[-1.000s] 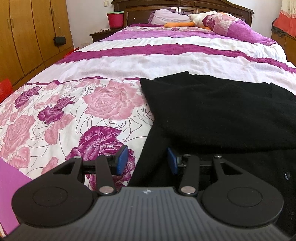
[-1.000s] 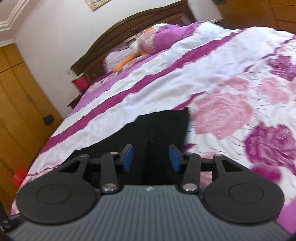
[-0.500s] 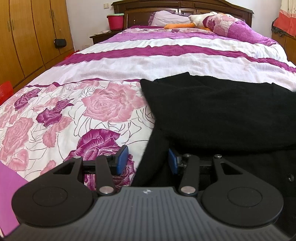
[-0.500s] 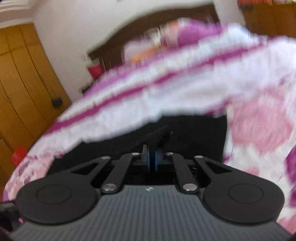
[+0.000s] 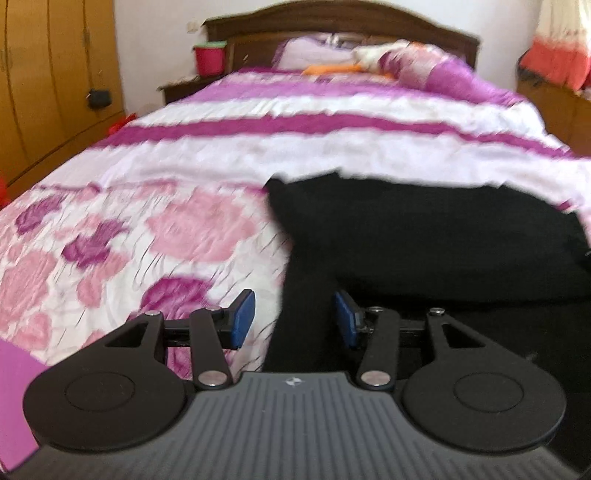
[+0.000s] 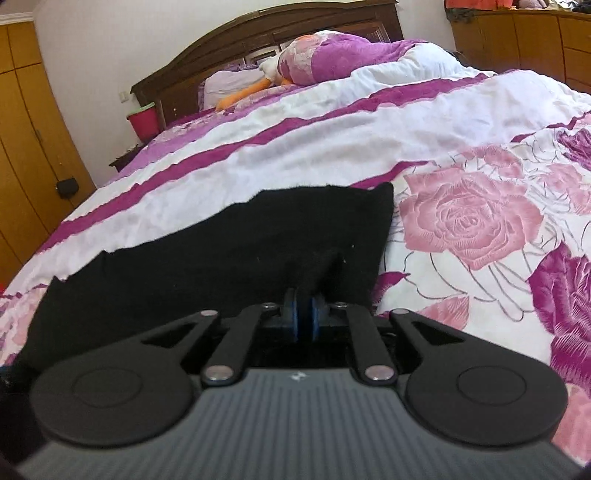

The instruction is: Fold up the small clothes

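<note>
A black knitted garment (image 5: 424, 236) lies spread on the flowered bedspread (image 5: 166, 229), its upper part folded over the lower. My left gripper (image 5: 295, 321) hovers low over the garment's left edge, open, its blue pads (image 5: 243, 317) well apart; the cloth edge runs between them untouched. In the right wrist view the same garment (image 6: 240, 236) fills the near middle. My right gripper (image 6: 304, 314) is shut on a pinched ridge of this black cloth near its right edge, and the fabric rises in a small peak just ahead of the pads.
The bed runs away to a dark wooden headboard (image 5: 332, 22) with pillows (image 6: 332, 55) and an orange-and-white plush toy (image 5: 332, 68). A red bucket (image 5: 208, 59) stands on a nightstand at the far left. Wooden wardrobes (image 5: 48, 74) line the left wall.
My right gripper has closed from open onto a fold of the black garment and dropped nearer the bed. My left gripper has lifted slightly, jaws unchanged.
</note>
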A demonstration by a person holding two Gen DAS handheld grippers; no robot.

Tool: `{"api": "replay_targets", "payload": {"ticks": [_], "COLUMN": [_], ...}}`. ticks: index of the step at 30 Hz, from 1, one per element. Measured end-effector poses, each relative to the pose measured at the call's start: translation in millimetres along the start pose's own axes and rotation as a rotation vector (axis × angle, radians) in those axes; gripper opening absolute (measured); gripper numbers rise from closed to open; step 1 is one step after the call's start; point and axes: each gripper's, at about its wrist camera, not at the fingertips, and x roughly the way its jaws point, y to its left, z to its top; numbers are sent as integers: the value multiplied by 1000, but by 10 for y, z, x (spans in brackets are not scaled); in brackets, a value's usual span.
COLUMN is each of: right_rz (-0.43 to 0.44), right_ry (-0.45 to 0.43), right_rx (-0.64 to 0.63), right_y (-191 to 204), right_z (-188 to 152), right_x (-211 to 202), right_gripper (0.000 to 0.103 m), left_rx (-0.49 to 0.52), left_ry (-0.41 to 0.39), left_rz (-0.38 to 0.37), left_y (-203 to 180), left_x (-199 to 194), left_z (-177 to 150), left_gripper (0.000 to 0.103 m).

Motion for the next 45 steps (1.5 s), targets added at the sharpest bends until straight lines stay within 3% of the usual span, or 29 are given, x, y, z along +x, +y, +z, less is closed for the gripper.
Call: {"api": "replay_targets", "payload": {"ticks": [3,8,11,13,19,26,30,31,45], "right_rz": [-1,-15,-62,-53,-26,1,28,27,26], "right_ry": [-20,-65,-17,24,13,8,-8,-16,19], "right_rx": [9,-21,-74,-68,-21,35,44,35,-25], "right_y": [18,59,20,-75,-164,-189,-171,-160,-195], "right_z": [54,59,-15,-95,-139,-102,-87,-94,-485], "right_x": [-157,-360,-241,-110,-36,-239,-522,-608,-1588], "right_gripper": [12,12,11,8,8,13,44,46,46], "left_rx": [29,68,67,54,-8,-3,6,4,1], "left_ry": [-49,-24,9,16,22,20,13,15,60], "left_rz": [-33,-17,-2,-1,-22,-22,-22,-26,-51], "left_y": [-116,-265,-271,-244,-107,-20,49,72,324], "left_x": [-6,393,649,748,795,433,128,55,-814], "left_z": [129,231,179,139,120,109,65,52,-376], "left_gripper": [53,53,54,60,65,65,65,65,65]}}
